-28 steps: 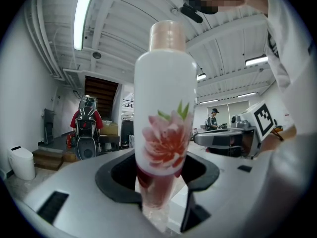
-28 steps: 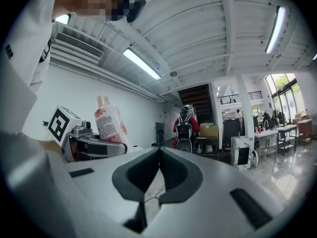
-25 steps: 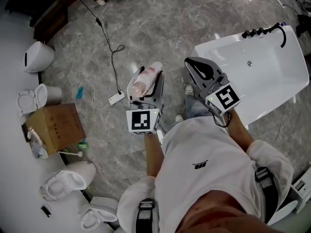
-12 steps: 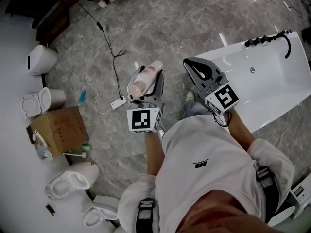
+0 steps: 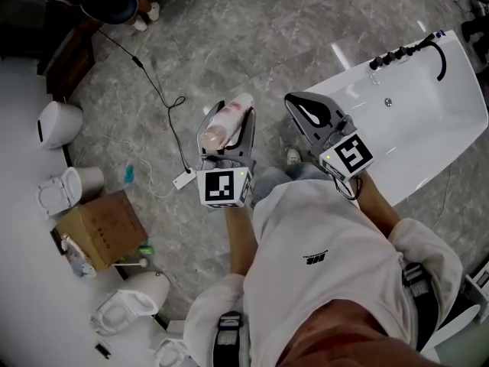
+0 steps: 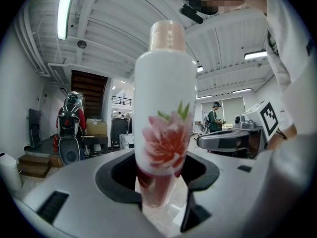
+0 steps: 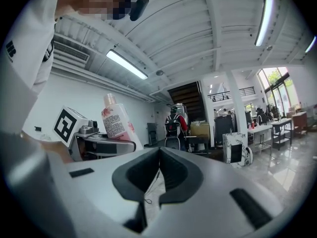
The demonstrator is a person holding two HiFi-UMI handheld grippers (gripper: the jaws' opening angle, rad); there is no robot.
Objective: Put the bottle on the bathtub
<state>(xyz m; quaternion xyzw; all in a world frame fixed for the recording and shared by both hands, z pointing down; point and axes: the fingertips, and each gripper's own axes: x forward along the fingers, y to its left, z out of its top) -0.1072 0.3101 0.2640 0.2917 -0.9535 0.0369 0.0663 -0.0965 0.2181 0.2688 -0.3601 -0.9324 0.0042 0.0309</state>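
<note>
I hold two grey plastic claws, each carrying one white cube of black square markers. My left claw (image 5: 233, 117) pinches one tall white plastic bottle (image 6: 163, 108) near its base. The bottle is a smooth cylinder with a printed pink flower and a rounded peach cap, cap up, wedged between two dark curved pads. It hangs in the air over the floor, well apart from the tub. My right claw (image 5: 299, 104), just beside the left at three o'clock, has its jaws pressed together at the tips with nothing between them. One glossy white oblong bathtub (image 5: 435, 128) lies at two o'clock, with one black tap set (image 5: 403, 49) on its far rim. Underfoot is polished grey marbled stone floor (image 5: 252, 37). One brown cardboard box (image 5: 103, 228) sits at eight o'clock, and one small white power strip (image 5: 183, 179) at nine.
</note>
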